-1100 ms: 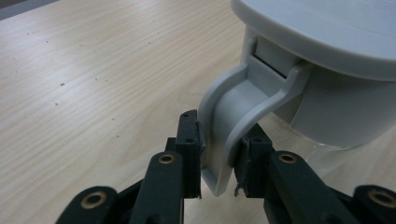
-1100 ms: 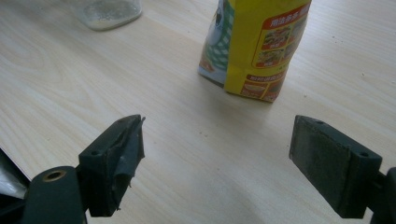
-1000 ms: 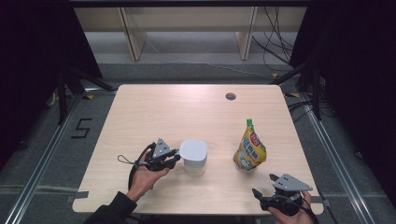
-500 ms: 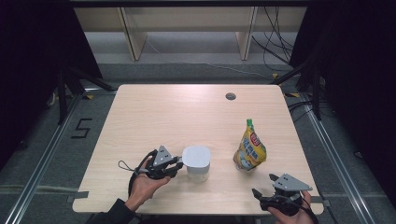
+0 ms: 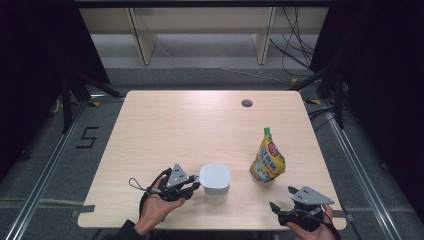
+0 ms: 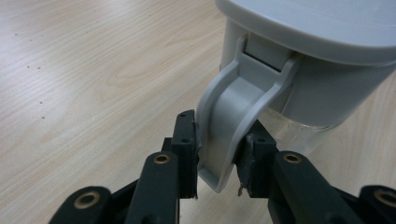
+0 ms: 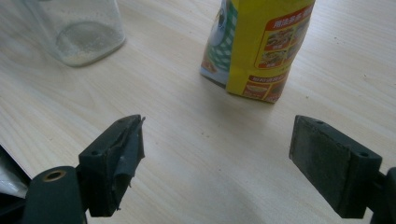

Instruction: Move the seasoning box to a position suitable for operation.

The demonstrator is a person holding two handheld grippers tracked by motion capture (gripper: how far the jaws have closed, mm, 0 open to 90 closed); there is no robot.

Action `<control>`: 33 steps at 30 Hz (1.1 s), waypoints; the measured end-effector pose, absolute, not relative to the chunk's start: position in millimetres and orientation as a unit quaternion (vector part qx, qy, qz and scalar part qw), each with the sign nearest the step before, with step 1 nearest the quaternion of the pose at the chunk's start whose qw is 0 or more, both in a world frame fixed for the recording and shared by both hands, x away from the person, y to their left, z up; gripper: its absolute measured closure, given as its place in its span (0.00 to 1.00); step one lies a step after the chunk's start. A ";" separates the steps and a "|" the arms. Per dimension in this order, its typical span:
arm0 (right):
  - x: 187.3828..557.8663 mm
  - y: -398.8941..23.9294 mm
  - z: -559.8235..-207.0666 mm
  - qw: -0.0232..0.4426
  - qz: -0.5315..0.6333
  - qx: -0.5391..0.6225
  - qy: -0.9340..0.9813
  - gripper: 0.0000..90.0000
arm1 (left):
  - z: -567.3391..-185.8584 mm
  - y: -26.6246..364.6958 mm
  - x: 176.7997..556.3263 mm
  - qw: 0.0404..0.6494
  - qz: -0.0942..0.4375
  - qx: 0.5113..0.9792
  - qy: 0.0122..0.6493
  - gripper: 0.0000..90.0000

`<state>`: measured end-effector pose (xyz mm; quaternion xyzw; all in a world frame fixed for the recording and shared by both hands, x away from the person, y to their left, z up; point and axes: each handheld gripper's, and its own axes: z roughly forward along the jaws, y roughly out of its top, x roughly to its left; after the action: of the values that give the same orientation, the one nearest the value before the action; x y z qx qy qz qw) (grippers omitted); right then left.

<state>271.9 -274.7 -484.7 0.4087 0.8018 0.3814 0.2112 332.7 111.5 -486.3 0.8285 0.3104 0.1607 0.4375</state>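
Observation:
A clear container with a white lid [image 5: 215,179] stands near the table's front, left of centre. My left gripper [image 5: 192,188] is beside its left side, shut on the container's grey lid clasp [image 6: 229,130]; both black pads press that clasp. A yellow stand-up pouch with a green cap [image 5: 267,159] stands upright to the container's right. My right gripper [image 5: 281,211] rests at the front right edge, open and holding nothing. In the right gripper view the pouch [image 7: 261,44] stands ahead of the wide-apart jaws, with the container's clear base [image 7: 77,30] at upper left.
The wooden table [image 5: 200,130] has a round cable hole [image 5: 246,103] at the back right. Black curtains flank both sides, and shelf legs and cables stand beyond the far edge.
My left gripper has drawn the container toward the front edge of the table, and slightly to the right. The right gripper and the pouch have stayed put.

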 end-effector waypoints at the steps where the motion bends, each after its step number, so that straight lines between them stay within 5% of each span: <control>1: 271.9 -274.6 -484.7 0.211 0.381 0.409 0.802 0.21 | -486.2 111.7 332.3 0.437 0.160 0.830 0.308 0.78; 33: 271.3 -274.7 -484.4 0.210 0.387 0.406 0.801 0.21 | -484.3 108.7 318.4 0.458 0.132 0.822 0.313 0.72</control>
<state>271.3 -274.7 -484.4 0.4056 0.8012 0.3865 0.2103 318.4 108.7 -484.3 0.8218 0.3129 0.1318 0.4577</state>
